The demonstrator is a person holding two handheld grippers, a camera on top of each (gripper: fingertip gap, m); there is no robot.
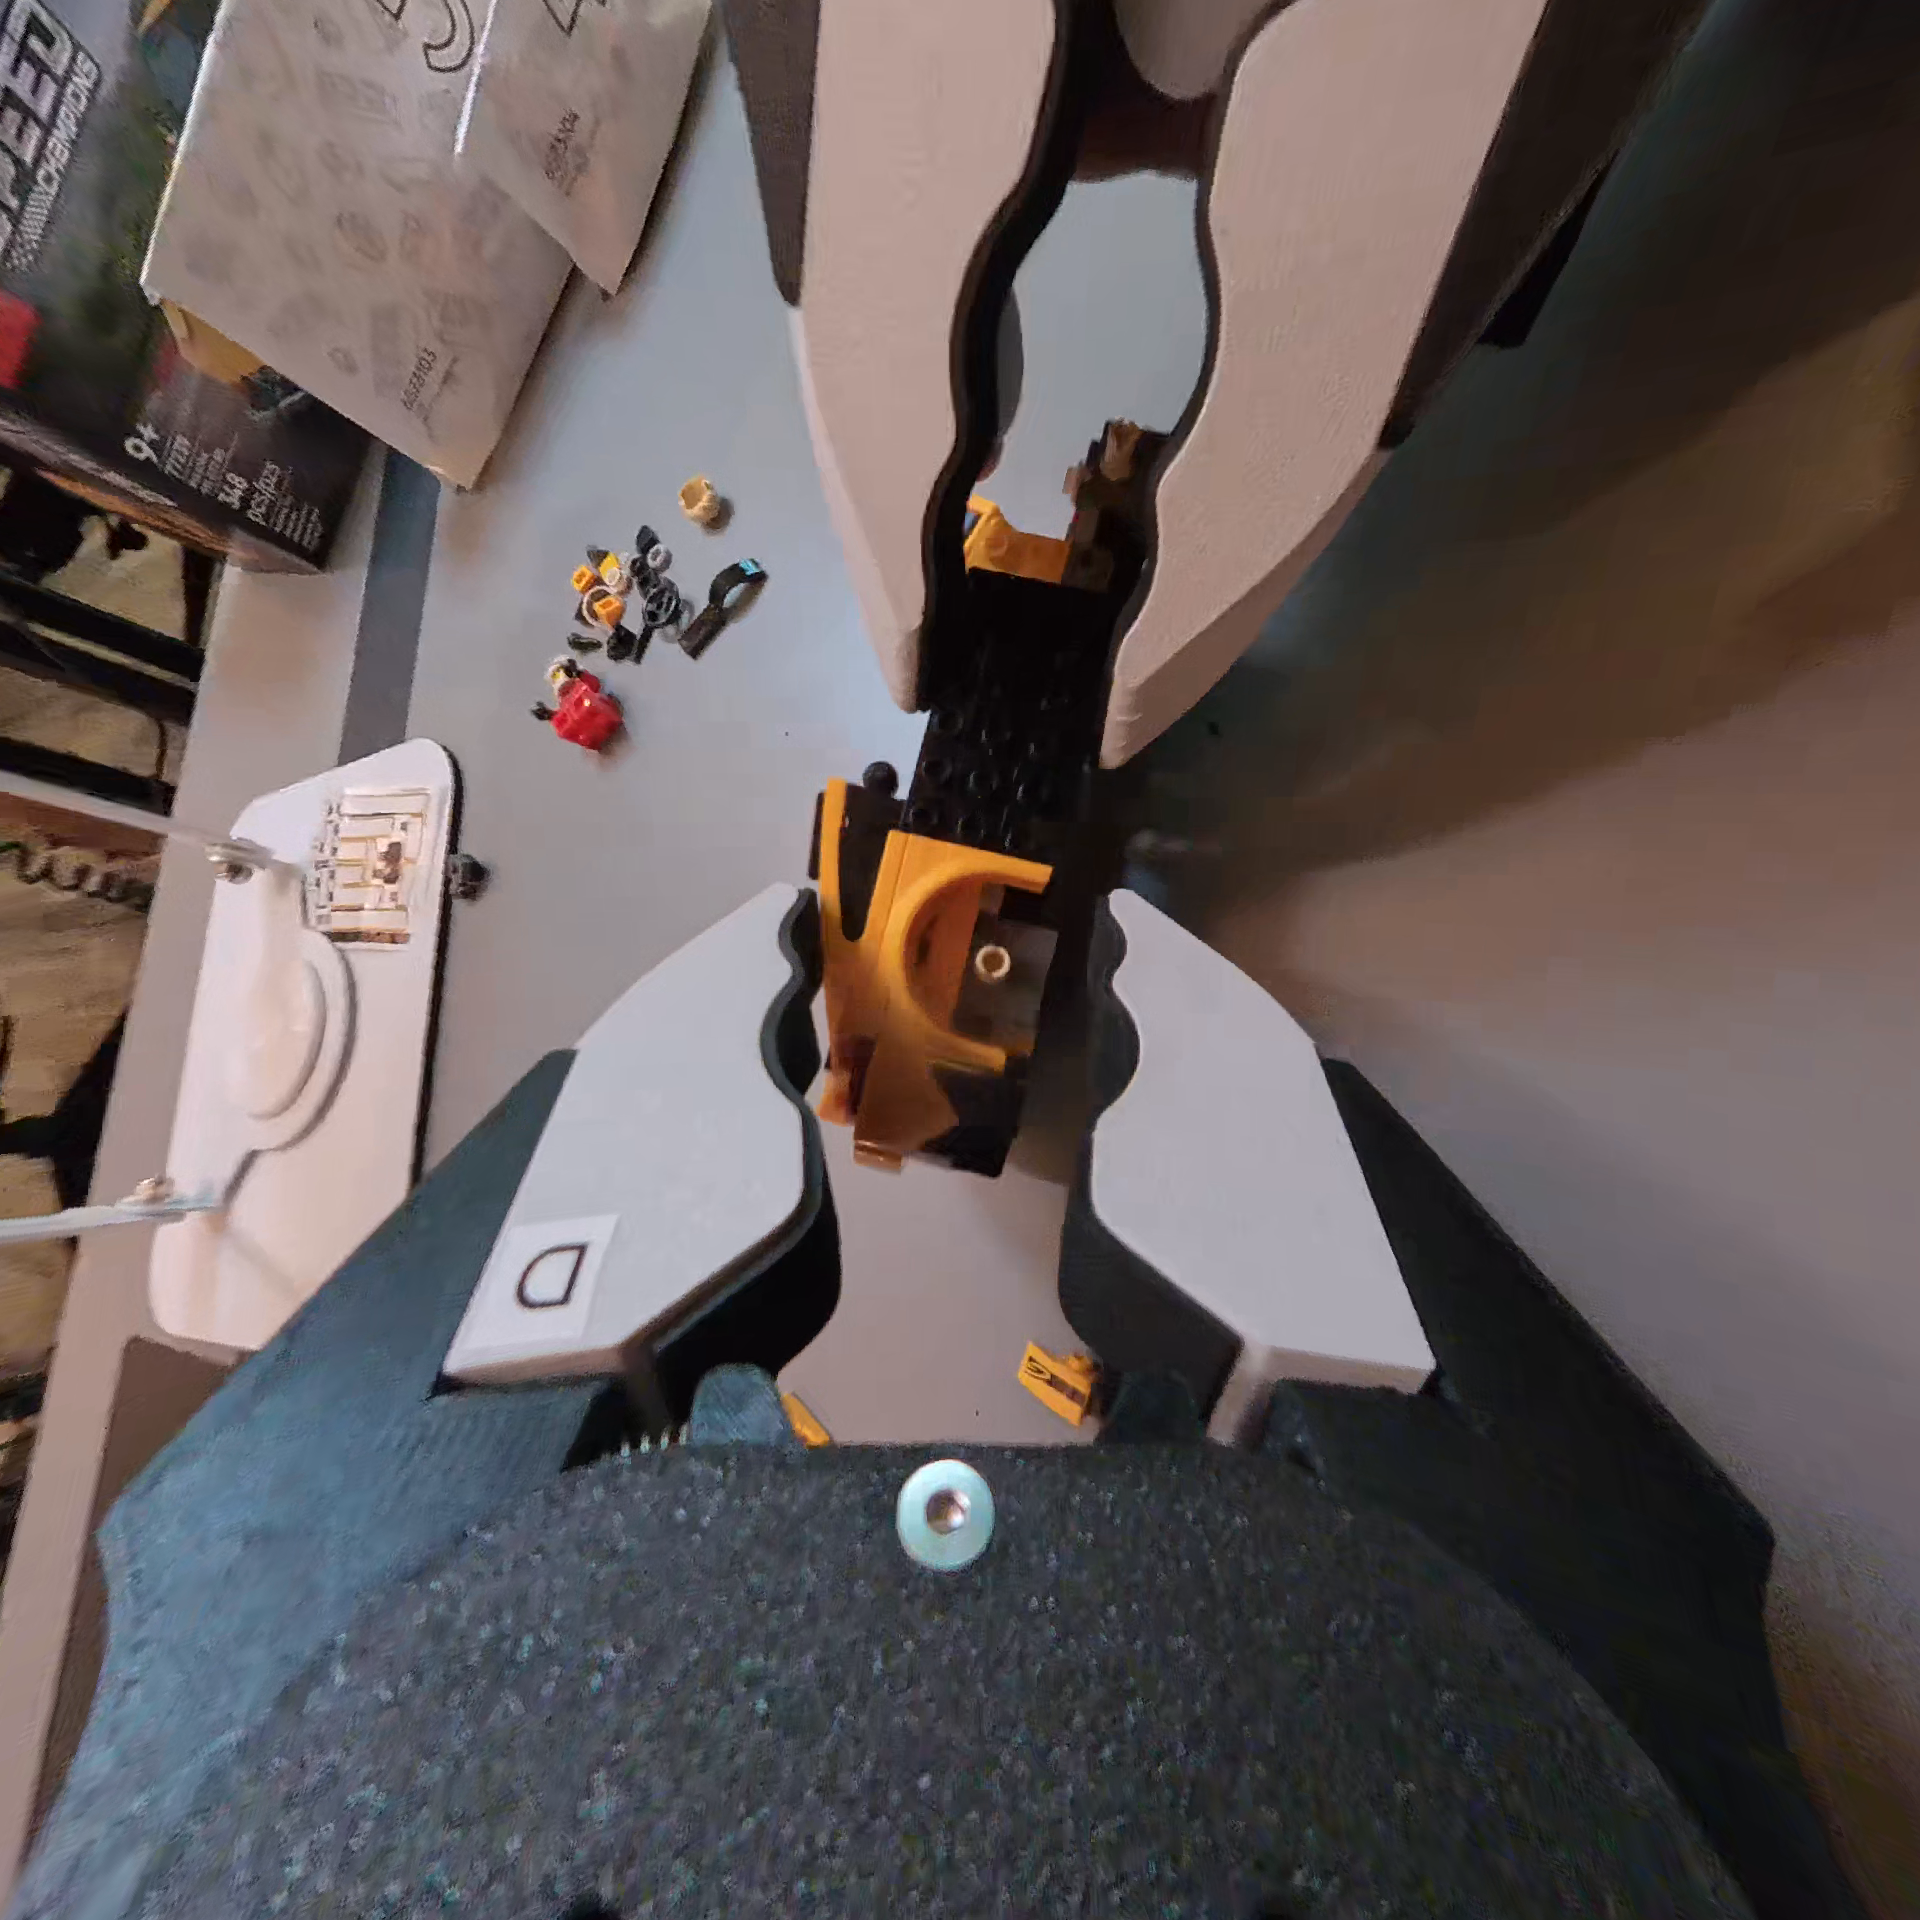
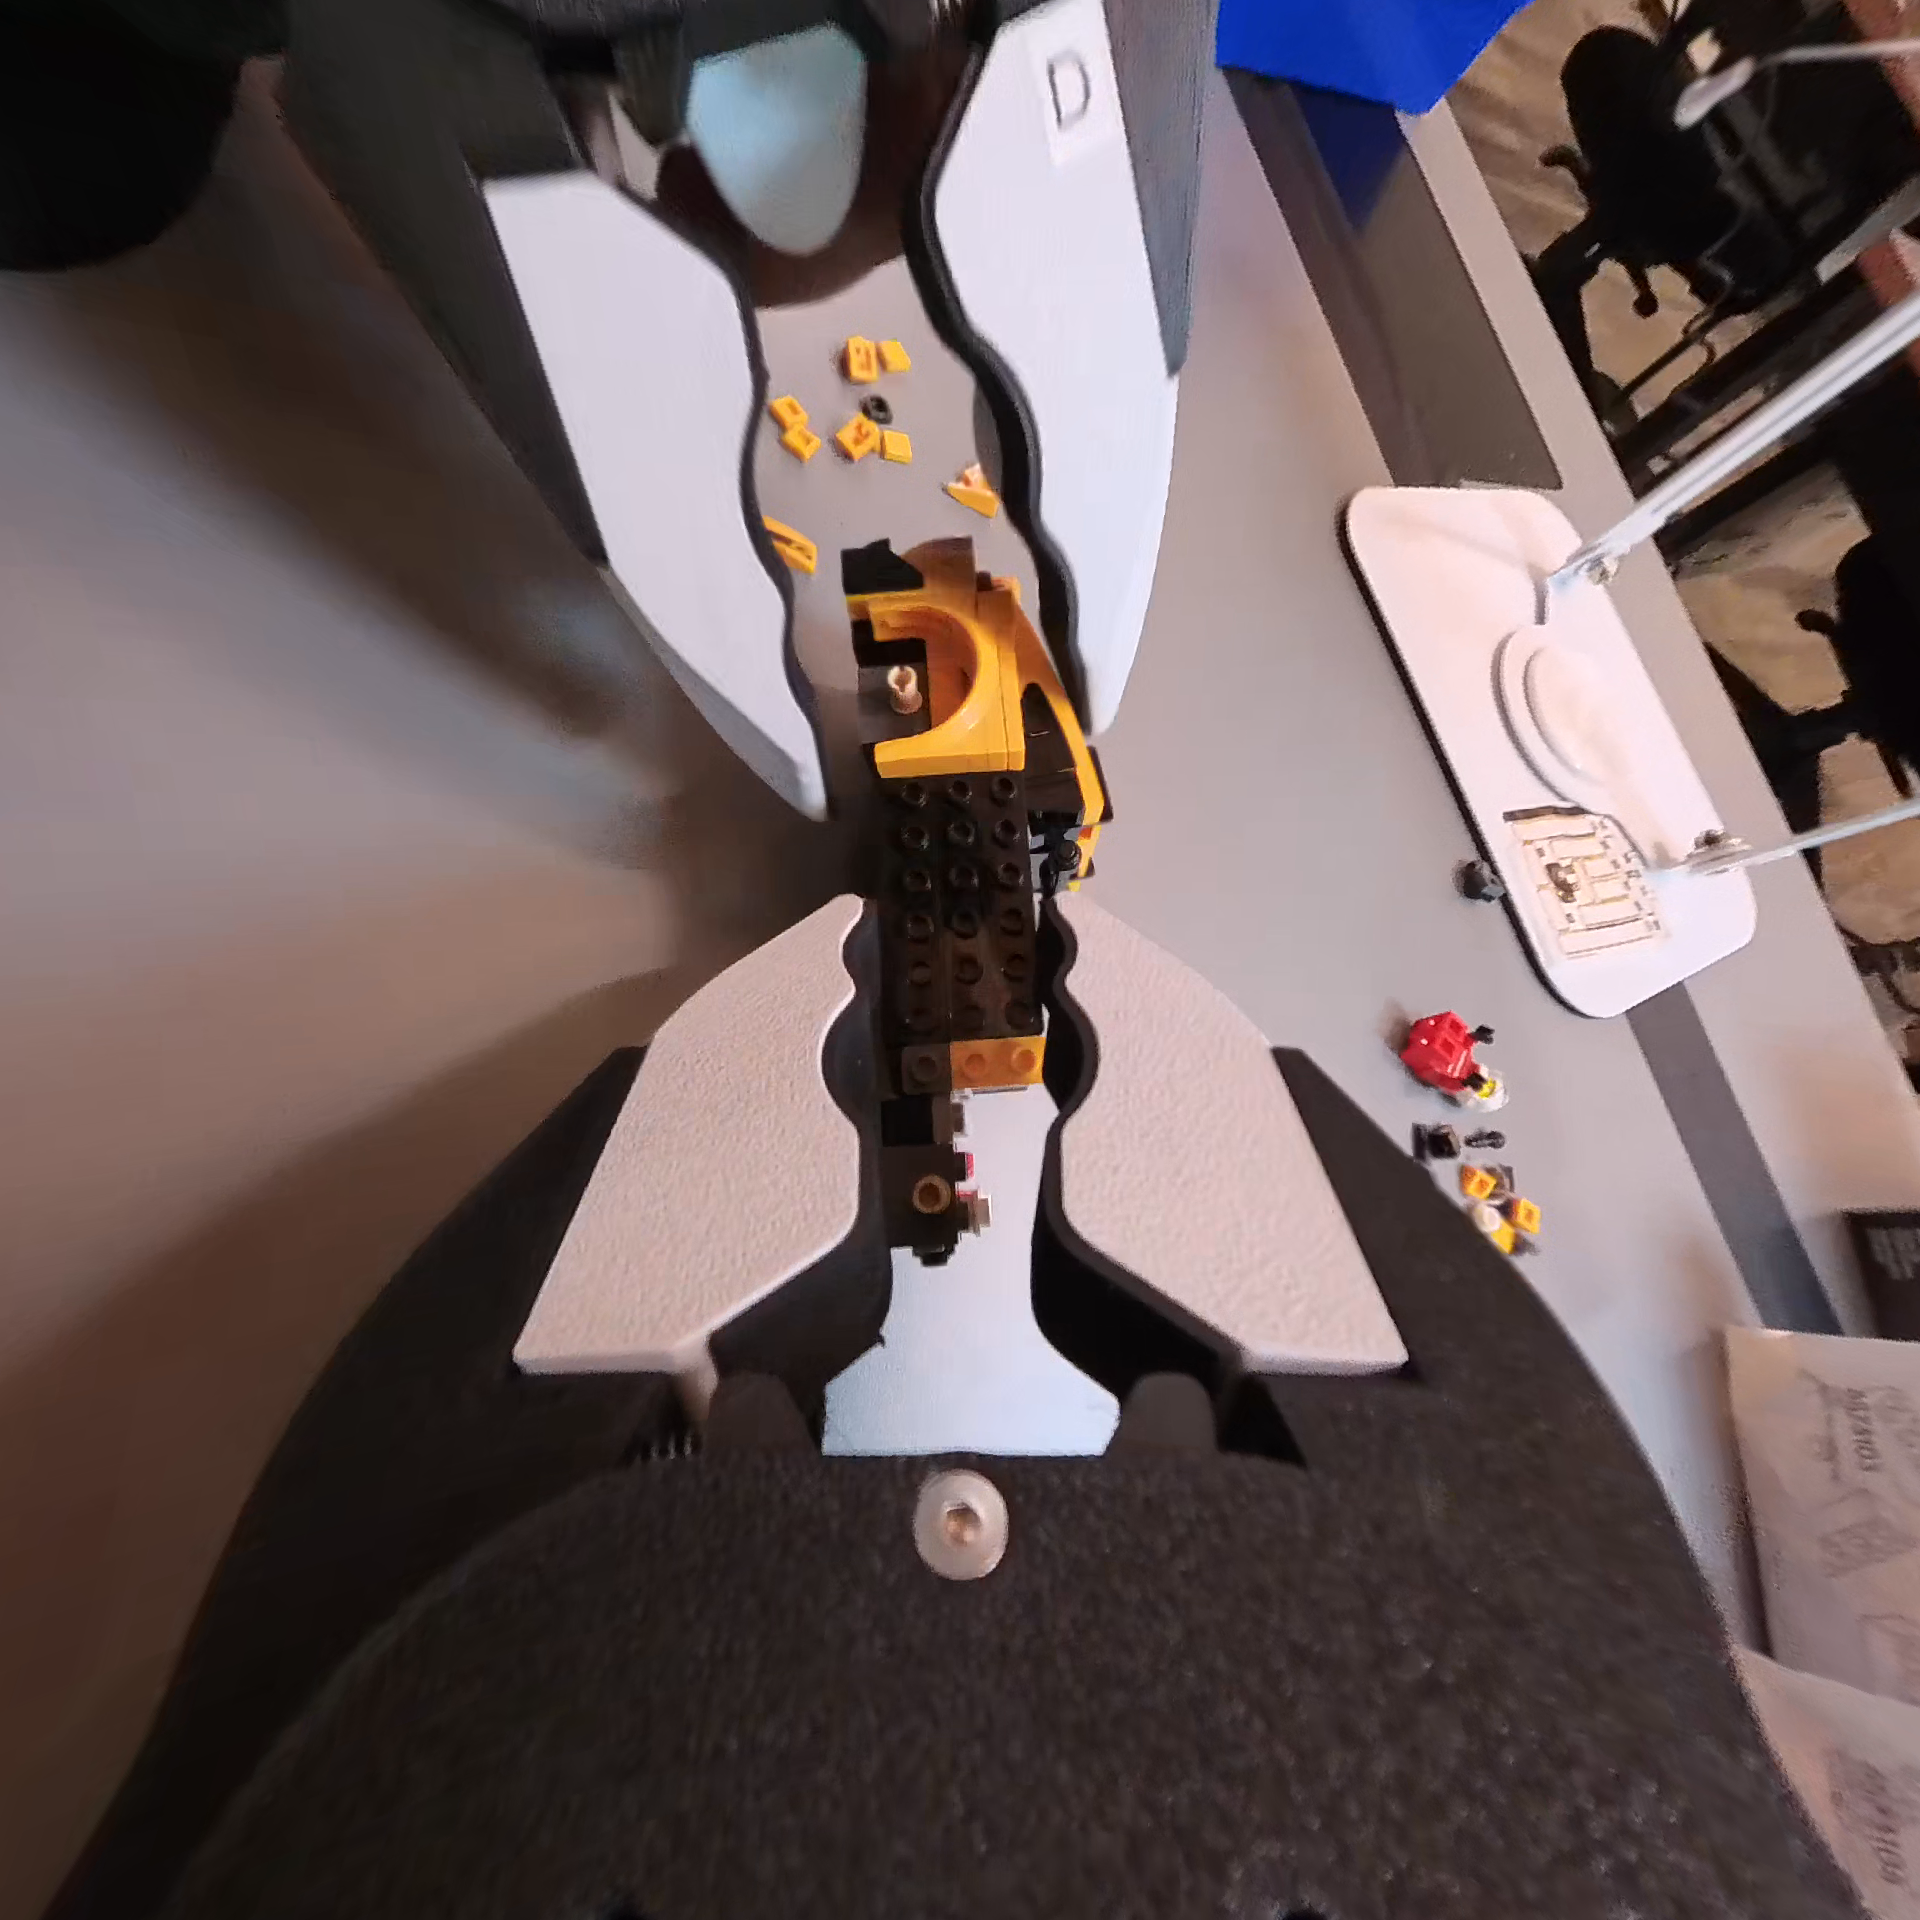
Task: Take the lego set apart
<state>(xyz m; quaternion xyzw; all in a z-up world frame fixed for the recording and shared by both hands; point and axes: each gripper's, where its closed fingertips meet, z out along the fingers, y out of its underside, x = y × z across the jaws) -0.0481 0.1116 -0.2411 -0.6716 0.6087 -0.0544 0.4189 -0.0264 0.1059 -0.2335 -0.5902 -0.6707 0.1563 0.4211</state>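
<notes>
Both grippers clamp one lego car chassis, held between them above the grey table.

Nearest, the left gripper (image 1: 951,997) pinches the yellow wheel-arch end of the lego car (image 1: 966,935); the right gripper (image 2: 951,997) pinches the black studded end. Looks light, rigid and prone to popping apart, so grip the flat sides. Farther off: loose pieces (image 1: 634,613) and a white pad (image 1: 301,1039) on the table (image 1: 644,395).
</notes>
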